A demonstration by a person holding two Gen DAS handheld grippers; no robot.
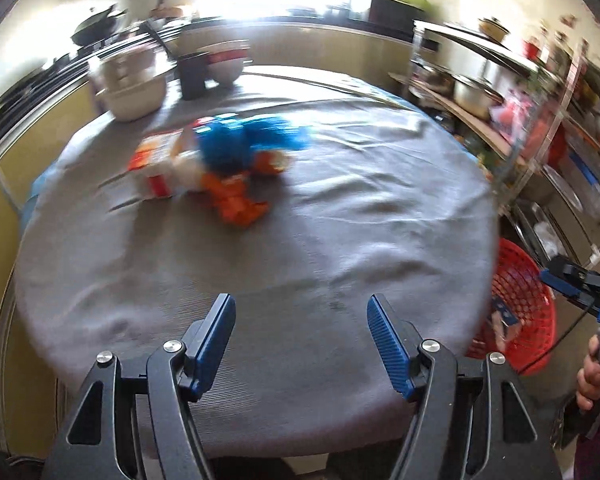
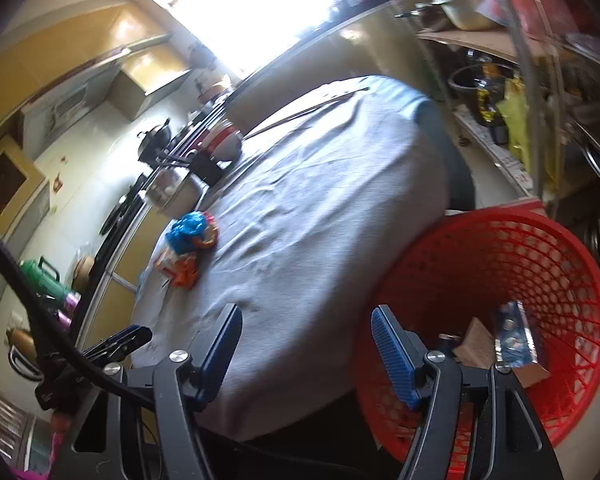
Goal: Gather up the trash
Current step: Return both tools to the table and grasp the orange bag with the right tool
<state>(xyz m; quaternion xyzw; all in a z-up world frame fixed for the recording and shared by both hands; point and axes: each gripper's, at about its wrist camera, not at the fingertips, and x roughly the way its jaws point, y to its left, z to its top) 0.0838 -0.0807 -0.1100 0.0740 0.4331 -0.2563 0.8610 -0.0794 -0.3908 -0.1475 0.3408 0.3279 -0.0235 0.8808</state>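
The trash point(image 1: 216, 164) lies in one small heap on the grey cloth point(image 1: 340, 208) that covers the round bench point(image 2: 320, 184), on the far left part of it: a crumpled blue wrapper point(image 1: 236, 144), an orange wrapper point(image 1: 236, 200) just in front of it, and a white and red packet point(image 1: 160, 168) that touches them on the left side. The picture is blurred here, so I cannot read any print on them. More trash is already inside the red mesh basket point(image 2: 540, 256), which stands low beside the right edge of the bench: a brown cardboard piece point(image 2: 478, 344) and a shiny blue packet point(image 2: 514, 336) lie at its bottom. The left hand-held gripper point(image 1: 302, 344) is above the near edge of the bench, its jaws stand about half apart and nothing is between them. The right hand-held gripper point(image 2: 306, 354) is above the place where the bench edge meets the basket; its jaws are also about half apart and empty. A hand point(image 1: 590, 376) holds its handle at the right edge of the left wrist view. Behind the heap, at the far side of the bench, stand pale bowls point(image 1: 134, 88) and a dark cup point(image 1: 194, 74).
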